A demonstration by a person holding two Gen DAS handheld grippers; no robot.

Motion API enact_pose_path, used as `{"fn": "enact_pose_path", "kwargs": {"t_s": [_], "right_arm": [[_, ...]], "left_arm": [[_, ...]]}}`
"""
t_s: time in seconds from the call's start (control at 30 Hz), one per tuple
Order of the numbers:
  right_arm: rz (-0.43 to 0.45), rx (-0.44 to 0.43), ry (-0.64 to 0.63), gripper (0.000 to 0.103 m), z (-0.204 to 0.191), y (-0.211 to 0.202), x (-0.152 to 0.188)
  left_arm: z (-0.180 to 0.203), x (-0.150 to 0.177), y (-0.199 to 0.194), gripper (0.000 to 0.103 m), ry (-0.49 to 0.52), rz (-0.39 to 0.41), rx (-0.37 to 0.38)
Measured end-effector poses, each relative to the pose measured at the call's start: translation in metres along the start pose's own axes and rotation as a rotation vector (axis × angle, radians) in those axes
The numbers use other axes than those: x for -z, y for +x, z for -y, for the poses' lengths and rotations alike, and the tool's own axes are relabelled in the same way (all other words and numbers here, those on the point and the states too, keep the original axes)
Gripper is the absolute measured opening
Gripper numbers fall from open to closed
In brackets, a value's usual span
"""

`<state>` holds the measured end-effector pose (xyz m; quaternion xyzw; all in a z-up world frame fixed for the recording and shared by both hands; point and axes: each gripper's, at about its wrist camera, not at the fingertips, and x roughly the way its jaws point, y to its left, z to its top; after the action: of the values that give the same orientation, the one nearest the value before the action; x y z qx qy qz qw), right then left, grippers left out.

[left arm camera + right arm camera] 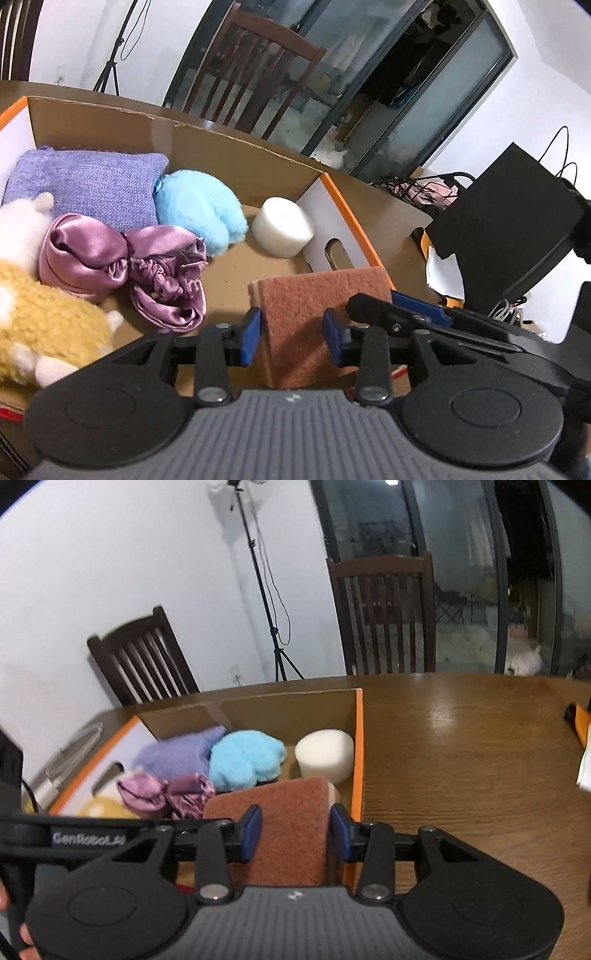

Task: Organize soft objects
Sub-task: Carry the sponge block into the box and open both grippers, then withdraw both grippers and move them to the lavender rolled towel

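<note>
Both tongs hold one brown scouring sponge point(314, 306) over the near right corner of an open cardboard box point(229, 147). In the left wrist view the left tongs point(291, 332) have their blue pads on either side of the sponge's lower part, touching its faces. The right tongs point(399, 310) reach in from the right in that view, at the sponge's right edge. In the right wrist view the right tongs point(295, 830) straddle the same sponge point(284, 819); the left pad touches its face, while the right pad point(341, 834) sits at its edge, and I cannot tell for sure whether that pad presses on it. A pale foam layer shows along the sponge's side.

The box stands on a brown wooden table point(461, 738) and has orange rims and white end walls with hand slots. Inside it lie a lilac woven cushion point(88, 184) at the back, a light blue plush paw point(199, 210) beside it, a white foam cylinder point(282, 230) in the far right corner, a bundle of mauve satin cloth point(125, 266) in the middle, and at the left a yellow plush toy point(44, 325) with a white plush toy point(22, 225) behind it.

A black paper bag point(517, 221) stands to the right of the box. Dark wooden chairs point(384, 616) stand behind the table, and a black light stand point(266, 590) rises by the wall.
</note>
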<state>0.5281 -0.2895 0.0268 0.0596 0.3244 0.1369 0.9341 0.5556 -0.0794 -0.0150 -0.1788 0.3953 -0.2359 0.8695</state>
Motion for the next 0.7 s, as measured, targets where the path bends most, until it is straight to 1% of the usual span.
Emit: {"fn": "enact_pose_path", "kwargs": {"t_s": [0.07,0.2,0.33,0.4,0.53,0.63,0.7], "right_arm": [[0.001,0.010,-0.015,0.039,-0.002,-0.003,0.000],[0.009,-0.009,-0.028,0.050,-0.004,-0.015,0.000],[0.038,0.001,-0.044,0.051,-0.007,-0.043,-0.001],[0.060,-0.002,-0.058,0.051,-0.011,-0.061,-0.004],[0.110,-0.004,-0.103,0.051,-0.017,-0.108,-0.007],[0.140,0.004,-0.124,0.055,-0.020,-0.144,-0.003],[0.154,-0.002,-0.130,0.056,-0.021,-0.164,0.002]], "left_arm": [[0.000,-0.001,-0.001,0.037,0.012,-0.002,-0.004],[0.007,0.000,-0.010,0.039,0.050,0.001,-0.012],[0.022,0.002,-0.037,0.039,0.090,0.029,-0.015],[0.034,0.004,-0.058,0.042,0.131,0.059,-0.022],[0.058,0.020,-0.122,0.046,0.240,0.162,-0.073],[0.069,0.040,-0.170,0.054,0.309,0.244,-0.143],[0.072,0.055,-0.197,0.064,0.337,0.292,-0.194]]}}
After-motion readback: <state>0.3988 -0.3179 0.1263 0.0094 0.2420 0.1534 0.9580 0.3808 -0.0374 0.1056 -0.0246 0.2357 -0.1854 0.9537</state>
